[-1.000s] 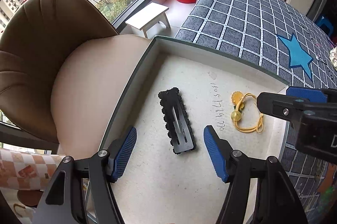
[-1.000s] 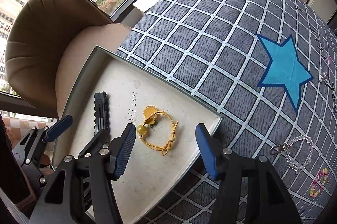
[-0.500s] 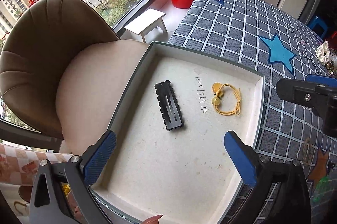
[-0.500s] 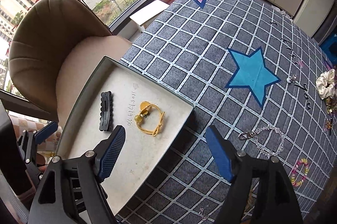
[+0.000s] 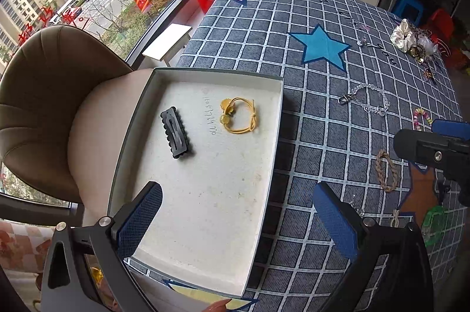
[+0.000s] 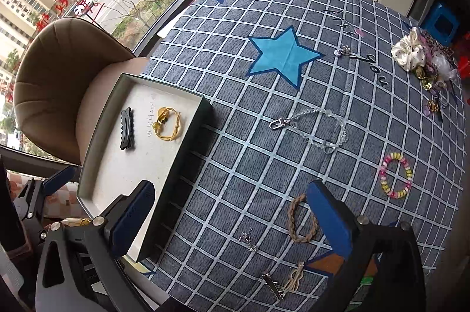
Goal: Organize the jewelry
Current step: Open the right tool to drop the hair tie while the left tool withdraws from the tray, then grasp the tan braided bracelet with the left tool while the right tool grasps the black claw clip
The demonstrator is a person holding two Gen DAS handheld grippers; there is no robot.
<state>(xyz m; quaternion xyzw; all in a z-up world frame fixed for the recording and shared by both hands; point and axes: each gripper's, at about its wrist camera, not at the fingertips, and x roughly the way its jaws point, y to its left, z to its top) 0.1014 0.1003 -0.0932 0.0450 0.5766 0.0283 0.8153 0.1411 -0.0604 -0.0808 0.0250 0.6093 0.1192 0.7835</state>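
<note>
We count two pieces in the grey tray (image 5: 133, 135): one black hair clip (image 5: 176, 132) left of centre and one yellow hair tie (image 5: 239, 116) with a bead just to its right, apart from each other, with handwritten digits between them. Both grippers stand spread wide with nothing between the pads; the right gripper's (image 6: 232, 216) jaws have just been opening, while the left gripper (image 5: 238, 219) hangs over the tray's lower edge. On the checked tablecloth (image 6: 235, 77) in the right wrist view we count one clear beaded chain with a metal clasp (image 6: 312, 128) at centre, one pastel bead bracelet (image 6: 395, 175) at right, and one braided brown band (image 6: 302, 219) at lower centre, partly covered by the right blue pad. A small silver piece (image 6: 248, 238) beside it is too small to name, perhaps an earring. At the bottom edge lie a metal clip (image 6: 273, 287) and a knotted beige tie (image 6: 295, 279). The scrunchie heap (image 6: 423, 56) at upper right is tangled, so we cannot count it.
</note>
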